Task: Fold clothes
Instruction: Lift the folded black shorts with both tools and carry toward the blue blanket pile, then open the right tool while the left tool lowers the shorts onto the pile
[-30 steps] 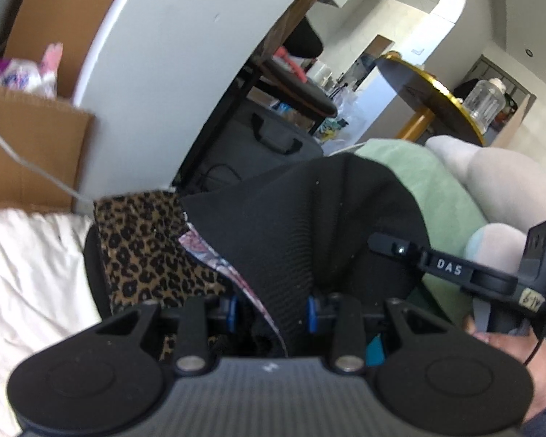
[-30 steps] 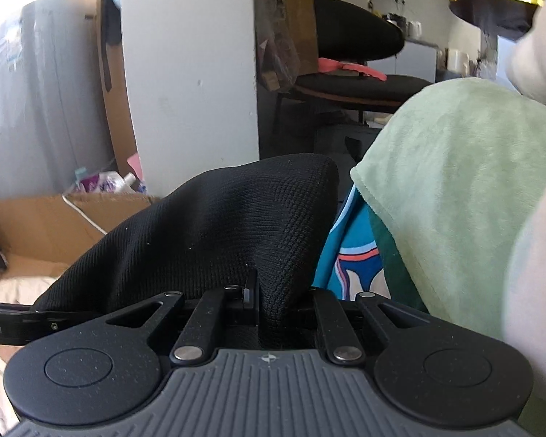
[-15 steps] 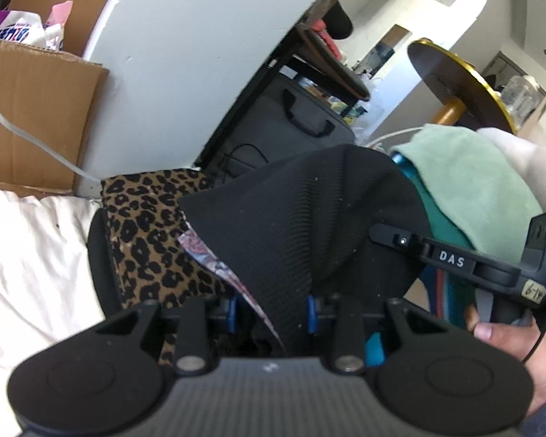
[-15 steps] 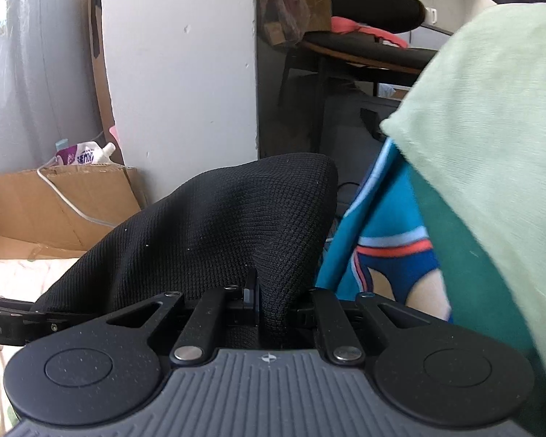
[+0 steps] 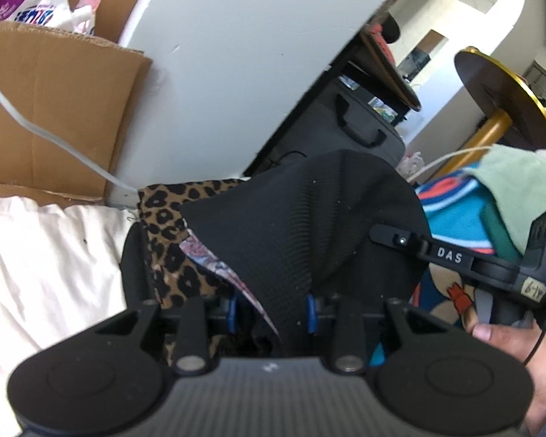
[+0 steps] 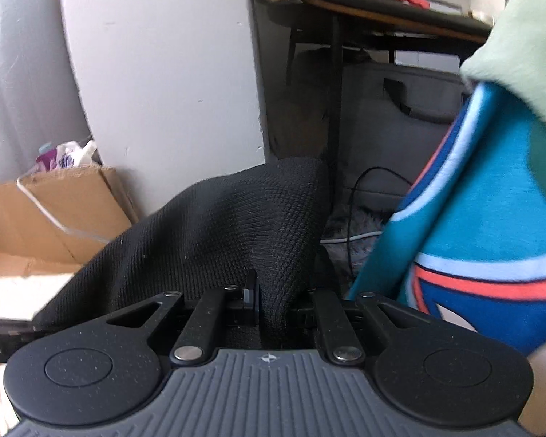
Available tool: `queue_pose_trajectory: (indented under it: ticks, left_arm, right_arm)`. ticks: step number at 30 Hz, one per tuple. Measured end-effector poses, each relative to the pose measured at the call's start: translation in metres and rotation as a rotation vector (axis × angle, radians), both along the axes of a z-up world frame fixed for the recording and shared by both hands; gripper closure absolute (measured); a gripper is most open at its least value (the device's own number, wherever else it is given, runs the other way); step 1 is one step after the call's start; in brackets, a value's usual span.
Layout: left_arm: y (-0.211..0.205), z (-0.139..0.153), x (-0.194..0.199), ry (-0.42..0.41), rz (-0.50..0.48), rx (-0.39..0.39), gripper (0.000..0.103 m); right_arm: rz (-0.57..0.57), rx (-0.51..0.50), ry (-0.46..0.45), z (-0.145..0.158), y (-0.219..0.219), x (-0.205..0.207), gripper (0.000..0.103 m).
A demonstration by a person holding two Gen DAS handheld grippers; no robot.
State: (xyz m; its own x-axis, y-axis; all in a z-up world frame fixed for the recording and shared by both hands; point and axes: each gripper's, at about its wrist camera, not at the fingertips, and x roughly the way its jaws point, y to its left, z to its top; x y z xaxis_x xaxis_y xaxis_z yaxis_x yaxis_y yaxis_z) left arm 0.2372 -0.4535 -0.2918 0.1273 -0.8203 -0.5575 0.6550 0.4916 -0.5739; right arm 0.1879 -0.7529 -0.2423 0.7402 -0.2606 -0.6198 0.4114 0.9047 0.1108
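Note:
A black knit garment is stretched between both grippers and drapes over their fingers. My left gripper is shut on one end of it, bunched thick between the blue pads. Under that end lie a leopard-print cloth and a floral one. My right gripper is shut on the other end of the black garment. In the left wrist view the other gripper's body shows at the right, held by a hand.
A cream sheet lies at the left. A cardboard box and a white cable sit by a white pillar. A pile with a teal patterned cloth and a pale green towel rises at the right. A dark suitcase stands behind.
Both grippers have come down and forward with the black garment held. The box, the pillar and the teal pile loom closer. Neither grip has changed.

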Motion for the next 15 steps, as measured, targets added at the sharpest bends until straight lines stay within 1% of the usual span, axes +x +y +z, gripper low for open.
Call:
queue_pose_trajectory:
  ticks: [4, 8, 10, 12, 13, 15]
  left_arm:
    - [-0.005, -0.013, 0.019, 0.051, 0.009, 0.002, 0.067]
    - [-0.010, -0.029, 0.036, 0.075, 0.006, -0.002, 0.067]
    - [-0.010, -0.038, 0.042, 0.089, 0.012, -0.017, 0.067]
    - [-0.013, -0.046, 0.045, 0.079, 0.014, -0.021, 0.067]
    - [-0.015, -0.051, 0.046, 0.072, 0.014, -0.021, 0.066]
    - [-0.017, -0.057, 0.048, 0.062, 0.014, -0.020, 0.066]
  right_arm:
    - [0.012, 0.012, 0.026, -0.011, -0.006, 0.021, 0.094]
    - [0.019, 0.052, 0.040, -0.026, -0.018, 0.040, 0.093]
    - [0.031, 0.036, 0.058, -0.033, -0.021, 0.049, 0.093]
    - [0.051, 0.003, 0.085, -0.042, -0.023, 0.058, 0.092]
    - [0.056, -0.022, 0.103, -0.047, -0.024, 0.063, 0.088]
    - [0.044, -0.075, 0.143, -0.055, -0.024, 0.073, 0.075]
